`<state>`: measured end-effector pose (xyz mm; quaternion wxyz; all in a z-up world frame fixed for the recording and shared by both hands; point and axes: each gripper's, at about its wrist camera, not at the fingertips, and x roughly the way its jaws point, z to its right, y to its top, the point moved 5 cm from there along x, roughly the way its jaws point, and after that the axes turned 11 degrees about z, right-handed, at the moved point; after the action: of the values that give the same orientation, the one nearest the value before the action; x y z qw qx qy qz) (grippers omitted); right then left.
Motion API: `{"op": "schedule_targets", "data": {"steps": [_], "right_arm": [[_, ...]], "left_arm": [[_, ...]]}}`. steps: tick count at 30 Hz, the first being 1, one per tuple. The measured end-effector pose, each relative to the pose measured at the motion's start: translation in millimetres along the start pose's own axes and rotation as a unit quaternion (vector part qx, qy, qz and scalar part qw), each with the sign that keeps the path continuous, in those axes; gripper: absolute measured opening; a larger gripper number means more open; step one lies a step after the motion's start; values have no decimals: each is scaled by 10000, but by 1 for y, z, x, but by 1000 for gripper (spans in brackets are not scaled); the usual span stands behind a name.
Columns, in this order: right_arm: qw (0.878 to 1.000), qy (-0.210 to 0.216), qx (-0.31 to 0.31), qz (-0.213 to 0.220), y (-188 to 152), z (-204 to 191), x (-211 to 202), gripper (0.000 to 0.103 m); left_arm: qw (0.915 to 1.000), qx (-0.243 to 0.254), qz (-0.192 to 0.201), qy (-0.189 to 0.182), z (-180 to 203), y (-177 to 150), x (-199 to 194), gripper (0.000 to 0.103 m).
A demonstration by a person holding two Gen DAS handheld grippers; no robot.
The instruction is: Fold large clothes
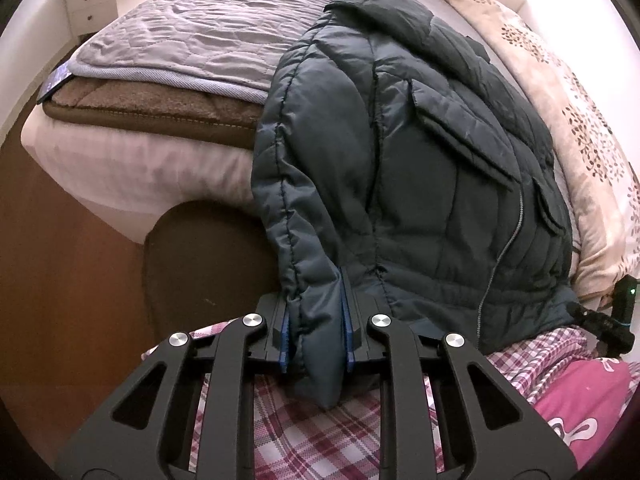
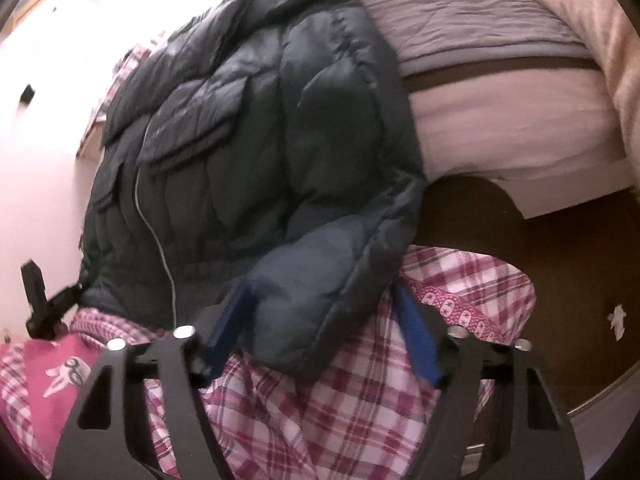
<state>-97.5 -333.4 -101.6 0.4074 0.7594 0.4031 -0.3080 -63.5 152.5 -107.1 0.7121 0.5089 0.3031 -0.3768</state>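
1. The jacket (image 1: 420, 152), dark and quilted, lay spread on the bed (image 1: 132, 152), its lower part hanging over the edge above the person's plaid clothing (image 1: 304, 432).
2. The left gripper (image 1: 316, 340) had its jaws closed narrowly on the end of a sleeve (image 1: 316, 320), which bulged out between the blue pads.
3. The right gripper (image 2: 320, 336) stood with its jaws wide, one on either side of the other sleeve end (image 2: 316, 300); I could not tell whether the pads touched it, as that view was blurred.
4. The step in hand looked like taking both sleeves, early in the fold.
5. Next, the right jaws would need to close, then both sleeves be carried across the chest.
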Motion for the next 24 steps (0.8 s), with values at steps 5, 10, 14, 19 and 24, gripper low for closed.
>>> {"op": "schedule_targets", "data": {"steps": [5, 10, 14, 19, 24], "right_arm": [[9993, 367, -18, -84, -7, -10, 5, 21], [9956, 834, 128, 416, 4, -13, -16, 16], [9830, 1415, 313, 1125, 32, -22, -57, 16], [9642, 1814, 191, 1925, 64, -40, -108, 16], [9454, 2109, 217, 2476, 74, -44, -150, 16]], "left_arm": [[9999, 35, 152, -51, 1, 3, -6, 14], [9976, 204, 631, -219, 14, 21, -29, 11], [9901, 84, 1290, -549, 28, 58, -64, 11], [9740, 307, 2095, -810, 53, 96, -116, 11], [9613, 474, 2500, -1059, 71, 109, -153, 11]]}}
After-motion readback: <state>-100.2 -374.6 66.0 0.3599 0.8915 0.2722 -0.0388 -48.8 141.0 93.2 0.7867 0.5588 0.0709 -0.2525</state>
